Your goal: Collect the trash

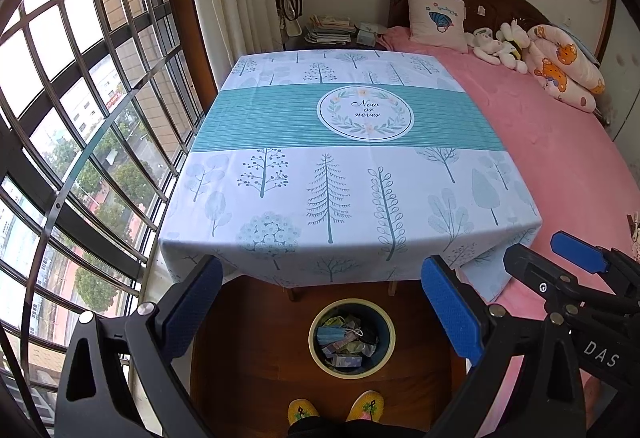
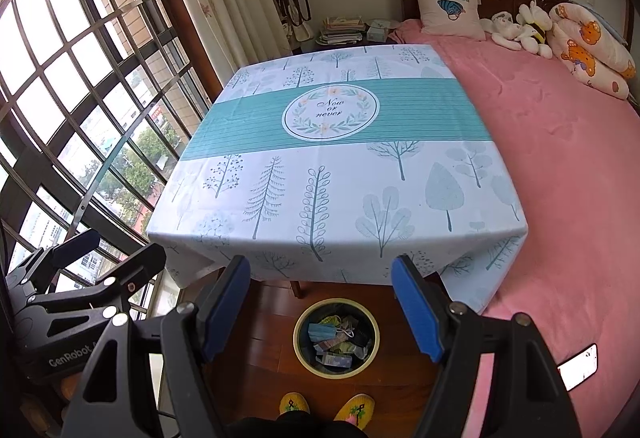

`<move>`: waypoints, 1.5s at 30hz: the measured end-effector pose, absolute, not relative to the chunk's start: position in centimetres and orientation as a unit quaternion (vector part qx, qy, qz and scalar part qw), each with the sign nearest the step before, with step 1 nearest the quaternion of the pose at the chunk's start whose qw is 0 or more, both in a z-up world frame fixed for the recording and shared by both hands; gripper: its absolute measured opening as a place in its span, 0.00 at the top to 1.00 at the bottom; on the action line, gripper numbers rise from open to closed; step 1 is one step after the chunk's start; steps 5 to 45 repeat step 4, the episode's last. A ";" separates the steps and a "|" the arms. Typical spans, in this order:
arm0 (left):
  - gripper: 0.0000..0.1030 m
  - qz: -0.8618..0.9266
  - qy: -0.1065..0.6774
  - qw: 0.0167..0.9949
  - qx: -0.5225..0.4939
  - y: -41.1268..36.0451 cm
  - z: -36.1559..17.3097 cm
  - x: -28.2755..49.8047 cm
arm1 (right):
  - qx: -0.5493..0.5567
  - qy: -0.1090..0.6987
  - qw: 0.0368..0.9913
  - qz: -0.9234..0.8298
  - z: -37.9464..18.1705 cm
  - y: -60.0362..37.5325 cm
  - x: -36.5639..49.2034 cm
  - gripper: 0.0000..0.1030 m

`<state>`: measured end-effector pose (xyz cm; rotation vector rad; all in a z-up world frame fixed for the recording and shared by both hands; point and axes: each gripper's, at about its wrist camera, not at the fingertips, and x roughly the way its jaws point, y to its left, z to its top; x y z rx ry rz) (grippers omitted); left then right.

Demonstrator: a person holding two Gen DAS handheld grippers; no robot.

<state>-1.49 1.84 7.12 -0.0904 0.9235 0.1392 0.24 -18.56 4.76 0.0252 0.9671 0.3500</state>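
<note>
Trash [image 1: 347,343] is sitting in the round bin [image 1: 313,339] on the wooden floor, just below the table's near edge: a blue face mask, crumpled wrappers, small cartons. Both the left gripper [image 1: 328,308] and right gripper [image 2: 323,308] are hanging above it with fingers spread wide, holding nothing. These scraps are looking light, soft and crushable; pinching a fold or an edge is probably working best.

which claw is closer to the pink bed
Right. The right claw hangs next to the pink bed; the left claw is beyond it, nearer the window.
</note>
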 end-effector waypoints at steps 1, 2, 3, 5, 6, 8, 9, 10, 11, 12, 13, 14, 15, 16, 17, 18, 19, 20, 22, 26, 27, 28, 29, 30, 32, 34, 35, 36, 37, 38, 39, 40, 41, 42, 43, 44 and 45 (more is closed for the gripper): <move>0.04 0.068 0.444 0.892 -0.043 1.8 7.1 -1.4 | 0.012 0.462 0.871 0.168 4.8 -18.5 0.2 0.28; 0.04 0.069 0.444 0.893 -0.043 1.7 7.3 -1.3 | 0.013 0.463 0.870 0.168 4.7 -18.5 0.2 0.28; 0.04 0.071 0.443 0.893 -0.042 1.6 7.3 -1.2 | 0.013 0.463 0.870 0.168 4.8 -18.5 0.3 0.28; 0.04 0.073 0.443 0.893 -0.042 1.4 7.4 -1.2 | 0.013 0.463 0.870 0.168 4.8 -18.5 0.3 0.28; 0.04 0.073 0.443 0.893 -0.042 1.4 7.4 -1.2 | 0.013 0.463 0.870 0.168 4.8 -18.5 0.3 0.28; 0.04 0.073 0.443 0.893 -0.042 1.4 7.4 -1.2 | 0.013 0.463 0.870 0.168 4.8 -18.5 0.3 0.28; 0.04 0.073 0.443 0.893 -0.042 1.4 7.4 -1.2 | 0.013 0.463 0.870 0.168 4.8 -18.5 0.3 0.28; 0.04 0.073 0.443 0.893 -0.042 1.4 7.4 -1.2 | 0.013 0.463 0.870 0.168 4.8 -18.5 0.3 0.28; 0.04 0.073 0.443 0.893 -0.042 1.4 7.4 -1.2 | 0.013 0.463 0.870 0.168 4.8 -18.5 0.3 0.28; 0.04 0.073 0.443 0.893 -0.042 1.4 7.4 -1.2 | 0.013 0.463 0.870 0.168 4.8 -18.5 0.3 0.28; 0.04 0.073 0.443 0.893 -0.042 1.4 7.4 -1.2 | 0.013 0.463 0.870 0.168 4.8 -18.5 0.3 0.28; 0.04 0.073 0.443 0.893 -0.042 1.4 7.4 -1.2 | 0.013 0.463 0.870 0.168 4.8 -18.5 0.3 0.28; 0.04 0.073 0.443 0.893 -0.042 1.4 7.4 -1.2 | 0.013 0.463 0.870 0.168 4.8 -18.5 0.3 0.28; 0.04 0.073 0.443 0.893 -0.042 1.4 7.4 -1.2 | 0.013 0.463 0.870 0.168 4.8 -18.5 0.3 0.28; 0.04 0.073 0.443 0.893 -0.042 1.4 7.4 -1.2 | 0.013 0.463 0.870 0.168 4.8 -18.5 0.3 0.28; 0.04 0.073 0.443 0.893 -0.042 1.4 7.4 -1.2 | 0.013 0.463 0.870 0.168 4.8 -18.5 0.3 0.28; 0.04 0.073 0.443 0.893 -0.042 1.4 7.4 -1.2 | 0.013 0.463 0.870 0.168 4.8 -18.5 0.3 0.28; 0.04 0.073 0.443 0.893 -0.042 1.4 7.4 -1.2 | 0.013 0.463 0.870 0.168 4.8 -18.5 0.3 0.28; 0.04 0.073 0.443 0.893 -0.042 1.4 7.4 -1.2 | 0.013 0.463 0.870 0.168 4.8 -18.5 0.3 0.28; 0.04 0.073 0.443 0.893 -0.042 1.4 7.4 -1.2 | 0.013 0.463 0.870 0.168 4.8 -18.5 0.3 0.28; 0.04 0.073 0.443 0.893 -0.042 1.4 7.4 -1.2 | 0.013 0.463 0.870 0.168 4.8 -18.5 0.3 0.28; 0.04 0.073 0.443 0.893 -0.042 1.4 7.4 -1.2 | 0.013 0.463 0.870 0.168 4.8 -18.5 0.3 0.28; 0.04 0.073 0.443 0.893 -0.042 1.4 7.4 -1.2 | 0.013 0.463 0.870 0.168 4.8 -18.5 0.3 0.28; 0.04 0.073 0.443 0.893 -0.042 1.4 7.4 -1.2 | 0.013 0.463 0.870 0.168 4.8 -18.5 0.3 0.28; 0.04 0.073 0.443 0.893 -0.042 1.4 7.4 -1.2 | 0.013 0.463 0.870 0.168 4.8 -18.5 0.3 0.28; 0.04 0.073 0.443 0.893 -0.042 1.4 7.4 -1.2 | 0.013 0.463 0.870 0.168 4.8 -18.5 0.3 0.28; 0.04 0.073 0.443 0.893 -0.042 1.4 7.4 -1.2 | 0.013 0.463 0.870 0.168 4.8 -18.5 0.3 0.28; 0.04 0.073 0.443 0.893 -0.042 1.4 7.4 -1.2 | 0.013 0.463 0.870 0.168 4.8 -18.5 0.3 0.28; 0.04 0.073 0.443 0.893 -0.042 1.4 7.4 -1.2 | 0.013 0.463 0.870 0.168 4.8 -18.5 0.3 0.28; 0.04 0.073 0.443 0.893 -0.042 1.4 7.4 -1.2 | 0.013 0.463 0.870 0.168 4.8 -18.5 0.3 0.28; 0.04 0.073 0.443 0.893 -0.042 1.4 7.4 -1.2 | 0.013 0.463 0.870 0.168 4.8 -18.5 0.3 0.28; 0.04 0.073 0.443 0.893 -0.042 1.4 7.4 -1.2 | 0.013 0.463 0.870 0.168 4.8 -18.5 0.3 0.28; 0.04 0.073 0.443 0.893 -0.042 1.4 7.4 -1.2 | 0.013 0.463 0.870 0.168 4.8 -18.5 0.3 0.28; 0.04 0.073 0.443 0.893 -0.042 1.4 7.4 -1.2 | 0.013 0.463 0.870 0.168 4.8 -18.5 0.3 0.28; 0.04 0.073 0.443 0.893 -0.042 1.4 7.4 -1.2 | 0.013 0.463 0.870 0.168 4.8 -18.5 0.3 0.28; 0.04 0.073 0.443 0.893 -0.042 1.4 7.4 -1.2 | 0.013 0.463 0.870 0.168 4.8 -18.5 0.3 0.28; 0.04 0.073 0.443 0.893 -0.042 1.4 7.4 -1.2 | 0.013 0.463 0.870 0.168 4.8 -18.5 0.3 0.28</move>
